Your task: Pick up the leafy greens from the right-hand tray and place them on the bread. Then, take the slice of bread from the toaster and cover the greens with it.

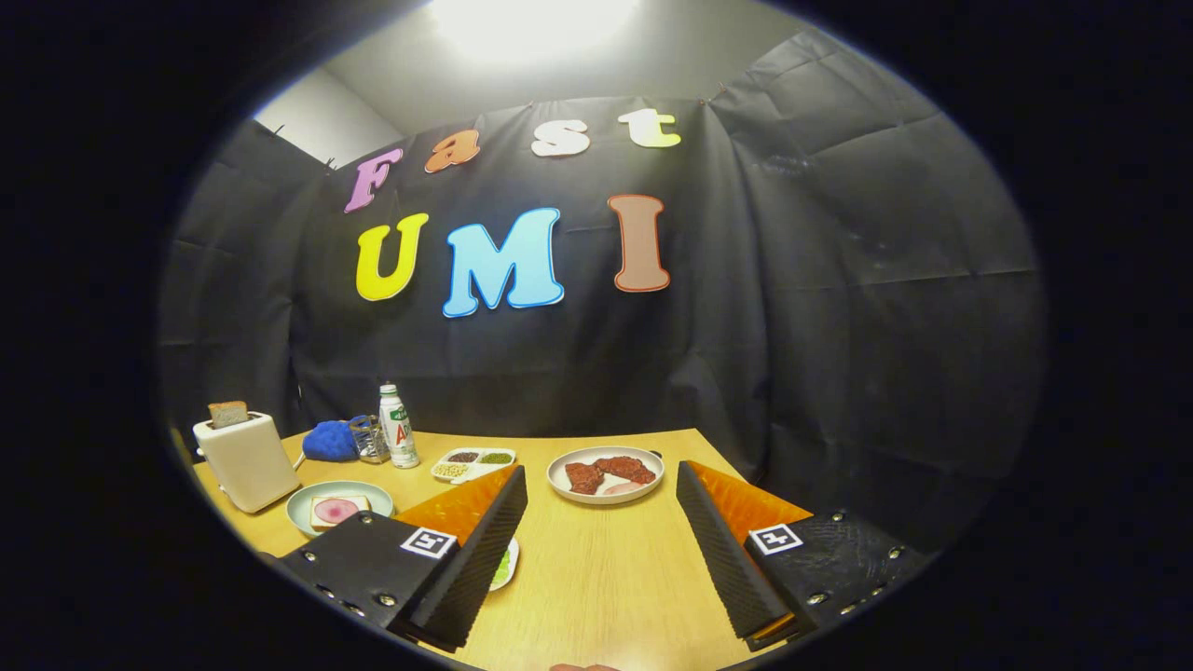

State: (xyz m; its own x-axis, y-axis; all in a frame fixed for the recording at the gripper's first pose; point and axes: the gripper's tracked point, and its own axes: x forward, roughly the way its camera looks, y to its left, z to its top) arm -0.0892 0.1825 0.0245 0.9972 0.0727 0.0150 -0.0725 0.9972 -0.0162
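My gripper [601, 508] hangs above the wooden table [596, 578], open, with only bare tabletop between its fingers. A sliver of leafy greens [504, 565] on a white tray peeks out from under the left finger [485, 550], mostly hidden. Beyond the left finger a pale green plate [303, 503] carries a slice of bread [338, 510] with a pink round of meat on it. At the far left stands a white toaster [247, 461] with a brown bread slice [228, 413] sticking out of its slot.
A white plate [606, 473] with red meat pieces lies just beyond the fingers. Farther back are a divided white tray of beans [473, 463], a white bottle [398, 427], a small glass jar [372, 440] and a blue cloth [331, 441]. The table's right edge runs close to the right finger.
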